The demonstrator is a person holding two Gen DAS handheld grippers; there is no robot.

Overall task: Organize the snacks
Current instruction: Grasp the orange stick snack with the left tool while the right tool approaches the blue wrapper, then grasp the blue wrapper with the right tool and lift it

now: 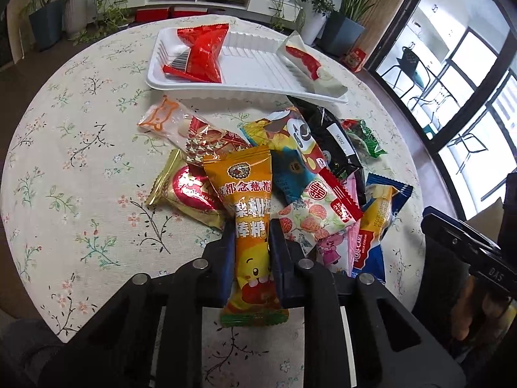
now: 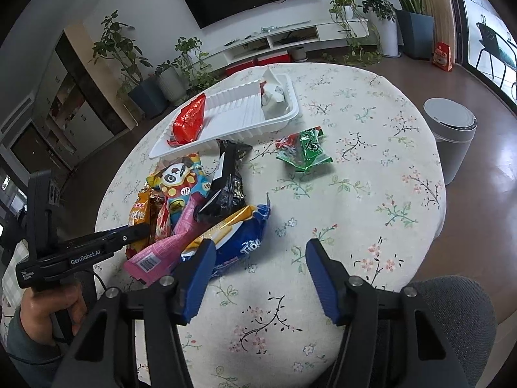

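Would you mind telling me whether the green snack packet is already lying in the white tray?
No, the green packet lies on the tablecloth beside the white tray.

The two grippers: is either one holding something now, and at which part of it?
The left gripper is shut on the orange snack packet, around its lower middle. The right gripper is open and holds nothing.

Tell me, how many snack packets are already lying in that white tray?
2. A red packet lies at the left end of the white tray as the left camera sees it, and a white packet with red print leans at the right end. Nothing seems hidden there.
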